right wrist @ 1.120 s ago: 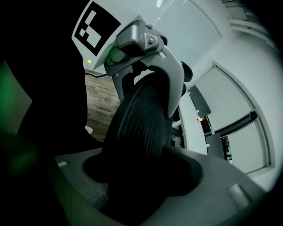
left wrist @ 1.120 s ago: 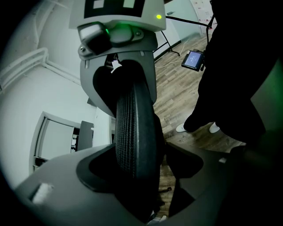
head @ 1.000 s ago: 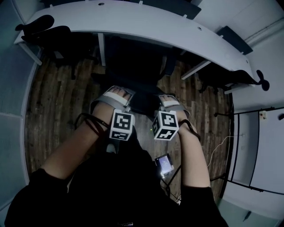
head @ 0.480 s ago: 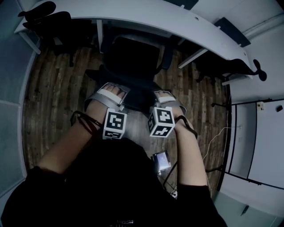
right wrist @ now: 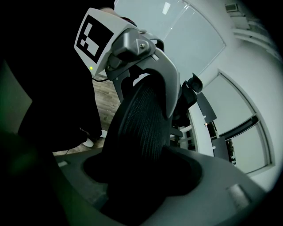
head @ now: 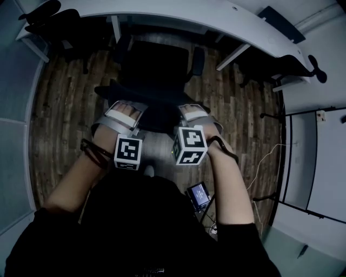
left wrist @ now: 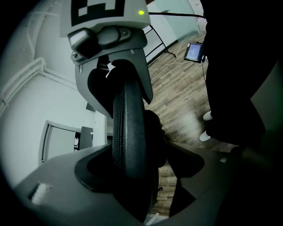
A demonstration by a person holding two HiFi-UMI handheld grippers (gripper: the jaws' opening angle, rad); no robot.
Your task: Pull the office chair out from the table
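Observation:
A black office chair (head: 157, 70) stands in front of the white curved table (head: 178, 13), its seat out from under the tabletop. My two grippers hold the top edge of its mesh backrest (head: 155, 114) side by side. The left gripper (head: 122, 112) is shut on the left part of that edge and the right gripper (head: 192, 111) on the right part. In the left gripper view the backrest rim (left wrist: 128, 132) runs between my jaws (left wrist: 132, 176). The right gripper view has the mesh rim (right wrist: 139, 128) filling the gap of its jaws (right wrist: 141, 176).
Other black chairs stand at the table's left end (head: 59, 32) and right end (head: 281, 70). A small device with a lit screen (head: 198, 193) and cables lie on the wooden floor (head: 59, 119) by my feet. White wall panels (head: 319, 162) close the right side.
The chair has rolled back from the table toward me with both grippers on its backrest. More of the seat now shows clear of the tabletop.

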